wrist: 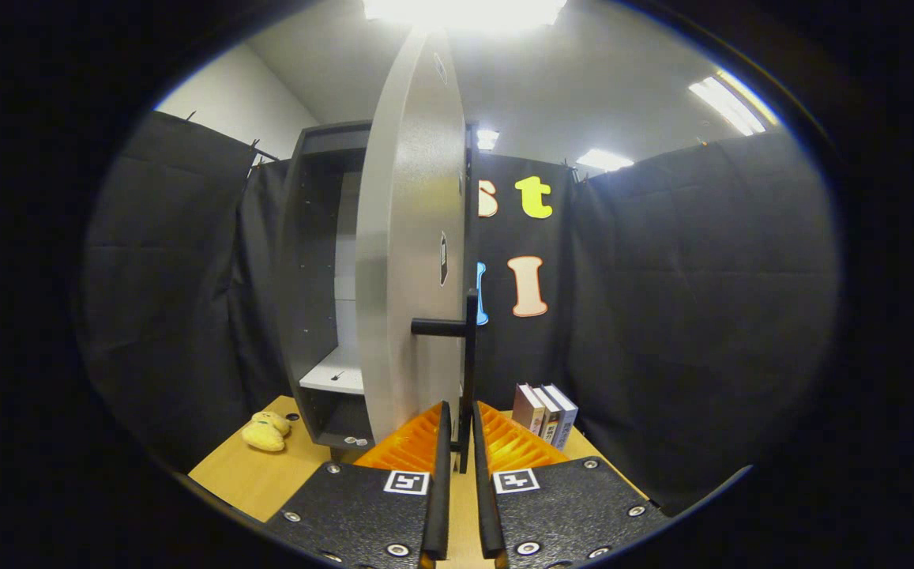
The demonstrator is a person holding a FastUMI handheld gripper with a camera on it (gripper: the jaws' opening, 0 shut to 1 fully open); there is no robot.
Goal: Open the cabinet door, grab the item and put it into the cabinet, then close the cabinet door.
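1. Gripper (462,431) fingers nearly closed, narrow gap; the door handle (470,371), a dark vertical bar, runs down into that gap. Both fingers look pressed on the bar's lower end, though contact is hard to confirm at this angle.
2. Handle joins the cabinet door (409,261) by a short horizontal stub above the fingers. Door is swung well open, seen almost edge-on, rising just ahead of the fingers.
3. Left of the door: open cabinet (322,276), dark side wall, pale shelf (338,373) inside looks bare.
4. Item = yellow plush toy (266,431) on the counter (251,478), left of the fingers, just beside the cabinet's base, not in hand.
5. Right of the fingers: three books (545,412) upright on the counter.
6. Step: door-opening, looks about finished. Toy not yet placed.
7. Next move likely calls for: release handle, back off clear of the door edge, swing left and down to the toy, open wide for the soft shape.
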